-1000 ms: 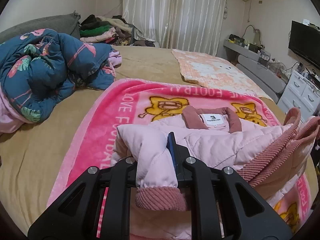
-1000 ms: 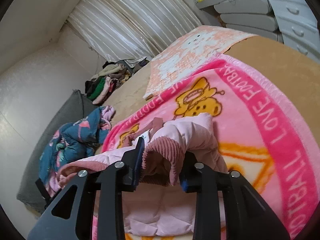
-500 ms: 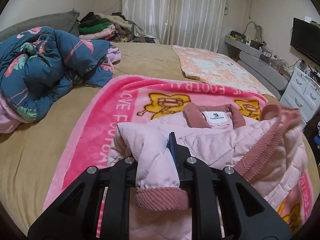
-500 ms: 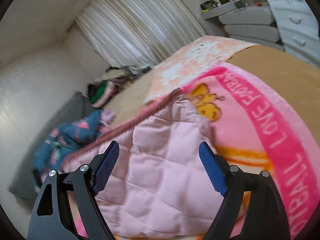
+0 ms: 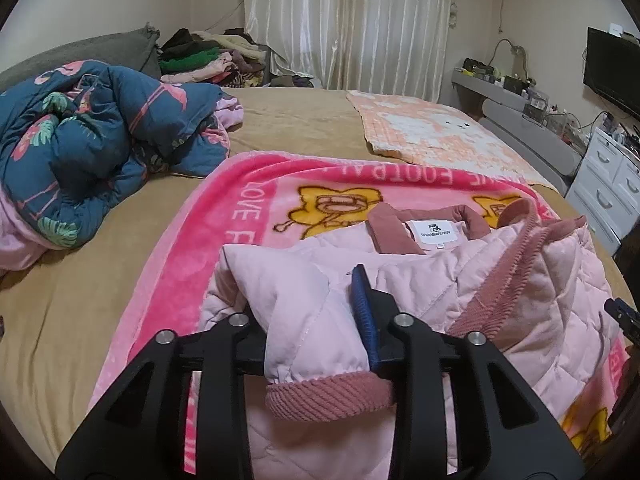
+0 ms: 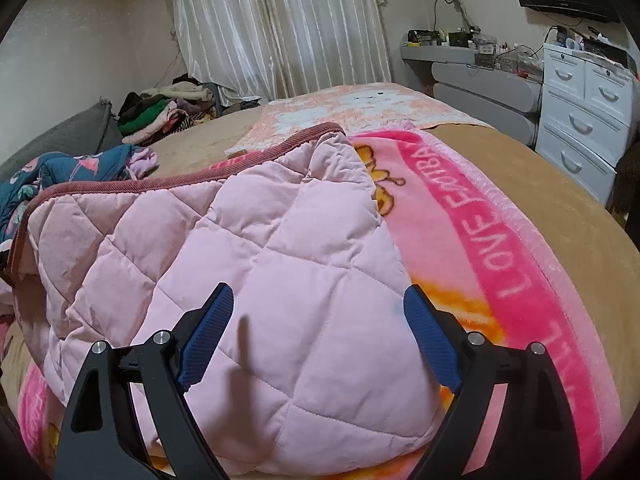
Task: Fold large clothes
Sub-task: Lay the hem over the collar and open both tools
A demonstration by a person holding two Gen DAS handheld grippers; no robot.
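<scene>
While left gripper clamps jacket cuff | right gripper apart | blanket reads "LOVE FOOTBALL"

Left gripper near finger buried under jacket sleeve, television cut by frame edge, shelf clutter — too small to identify.

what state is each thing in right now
left claw: shut on the jacket's sleeve
right claw: open, holding nothing
pink quilted jacket: partly folded, right side laid over
pink cartoon fleece blanket: spread flat under the jacket
blue flamingo-print duvet: bunched up
</scene>
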